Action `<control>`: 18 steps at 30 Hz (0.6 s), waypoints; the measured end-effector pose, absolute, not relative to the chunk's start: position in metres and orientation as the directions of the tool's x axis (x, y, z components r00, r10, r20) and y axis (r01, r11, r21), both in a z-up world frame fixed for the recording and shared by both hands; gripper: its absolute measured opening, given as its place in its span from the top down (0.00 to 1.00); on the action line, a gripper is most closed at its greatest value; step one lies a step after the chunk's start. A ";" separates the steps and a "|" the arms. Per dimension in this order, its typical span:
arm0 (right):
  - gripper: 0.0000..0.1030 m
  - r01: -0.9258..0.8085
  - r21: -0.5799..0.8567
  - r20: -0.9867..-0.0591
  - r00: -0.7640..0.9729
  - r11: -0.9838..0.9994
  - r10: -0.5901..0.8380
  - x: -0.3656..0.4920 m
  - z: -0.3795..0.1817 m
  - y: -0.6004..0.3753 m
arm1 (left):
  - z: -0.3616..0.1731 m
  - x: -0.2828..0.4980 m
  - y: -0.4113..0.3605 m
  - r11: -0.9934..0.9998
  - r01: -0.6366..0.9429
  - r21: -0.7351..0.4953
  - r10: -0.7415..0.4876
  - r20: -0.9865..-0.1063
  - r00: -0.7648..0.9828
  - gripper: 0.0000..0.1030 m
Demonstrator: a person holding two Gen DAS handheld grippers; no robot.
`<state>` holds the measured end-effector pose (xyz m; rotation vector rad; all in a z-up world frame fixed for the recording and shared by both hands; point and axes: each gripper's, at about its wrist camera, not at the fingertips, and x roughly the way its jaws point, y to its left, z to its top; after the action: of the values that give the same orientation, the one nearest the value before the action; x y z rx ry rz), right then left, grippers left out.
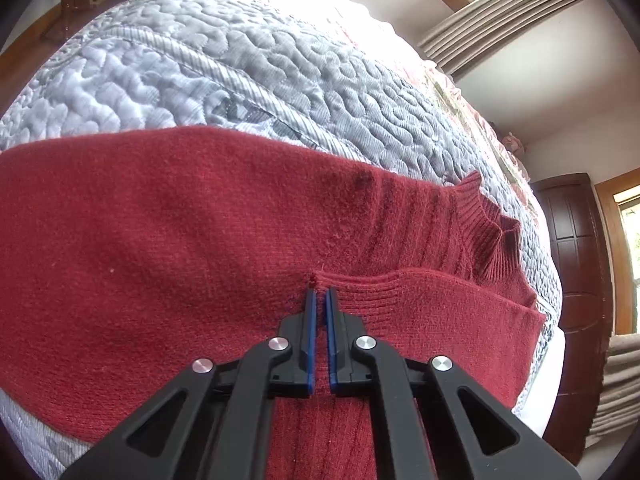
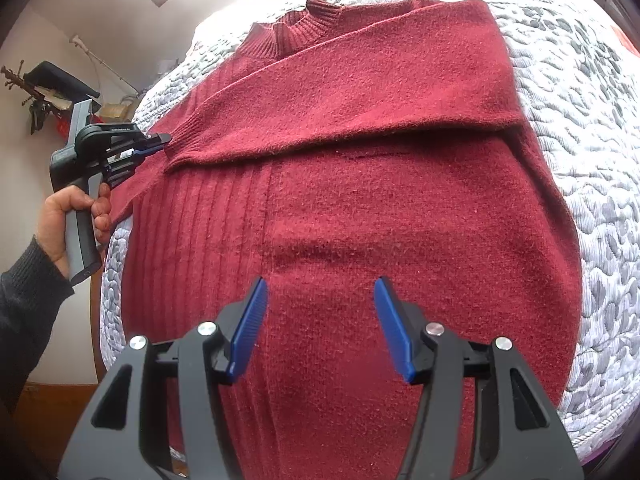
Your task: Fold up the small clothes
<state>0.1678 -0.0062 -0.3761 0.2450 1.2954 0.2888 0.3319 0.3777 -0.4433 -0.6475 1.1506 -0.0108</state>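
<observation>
Red sweater (image 2: 360, 208) lying flat on grey quilted bedspread (image 2: 592, 120), one sleeve (image 2: 360, 92) folded across chest. Left gripper (image 1: 321, 292) reaching in low, fingers nearly together, pinching sleeve cuff (image 1: 360, 284). Right gripper (image 2: 320, 292) hovering over lower body, jaws spread wide, gripping nothing.

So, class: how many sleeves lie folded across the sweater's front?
1: a sleeve lies across the chest, cuff at the left gripper. The other may be hidden.
</observation>
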 end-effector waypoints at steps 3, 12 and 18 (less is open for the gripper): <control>0.46 -0.075 0.336 -0.908 0.241 0.939 0.344 0.167 -0.376 -0.007 | -0.437 0.328 0.390 0.798 -0.371 -0.475 -0.277 -0.836 0.475 1.00; 0.43 -0.076 0.330 -0.909 0.245 0.941 0.339 0.169 -0.375 -0.005 | -0.445 0.315 0.387 0.778 -0.365 -0.512 -0.352 -0.835 0.422 0.94; 0.30 -0.143 0.355 -0.897 0.227 0.924 0.379 0.191 -0.364 0.013 | -0.402 0.269 0.395 0.766 -0.347 -0.541 -0.339 -0.798 0.497 0.29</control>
<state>0.1905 0.0132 -0.3641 0.2133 1.2950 0.3640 0.2694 0.3954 -0.4022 -0.7354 1.0775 0.0051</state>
